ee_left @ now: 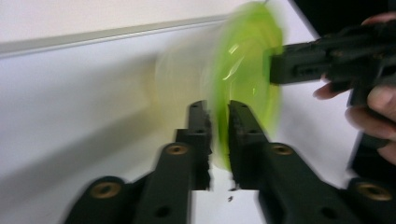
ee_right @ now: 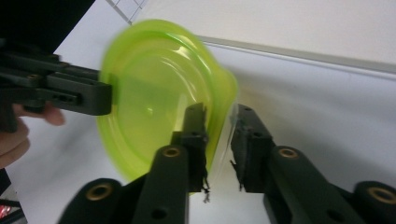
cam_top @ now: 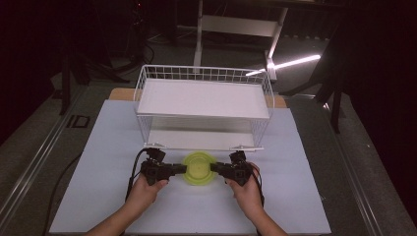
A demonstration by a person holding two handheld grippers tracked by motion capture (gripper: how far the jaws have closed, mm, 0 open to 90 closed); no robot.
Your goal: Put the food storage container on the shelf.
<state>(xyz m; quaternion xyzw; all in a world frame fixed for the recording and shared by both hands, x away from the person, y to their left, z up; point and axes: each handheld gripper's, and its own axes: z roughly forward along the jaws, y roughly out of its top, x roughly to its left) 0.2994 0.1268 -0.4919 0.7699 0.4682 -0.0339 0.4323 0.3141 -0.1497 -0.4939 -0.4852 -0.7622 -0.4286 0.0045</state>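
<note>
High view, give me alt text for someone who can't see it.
A person's two hands hold black two-jaw grippers, the left gripper and right gripper each clamped on opposite rims of a translucent lime-green plastic bowl. It sits over a pale blue-grey mat, just in front of a white wire two-tier shelf rack.

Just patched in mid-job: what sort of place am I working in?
Probably a darkened lab or recording room: a white mat-covered table, a white wire shelf rack staged on it, and bare stand legs on the floor behind.
</note>
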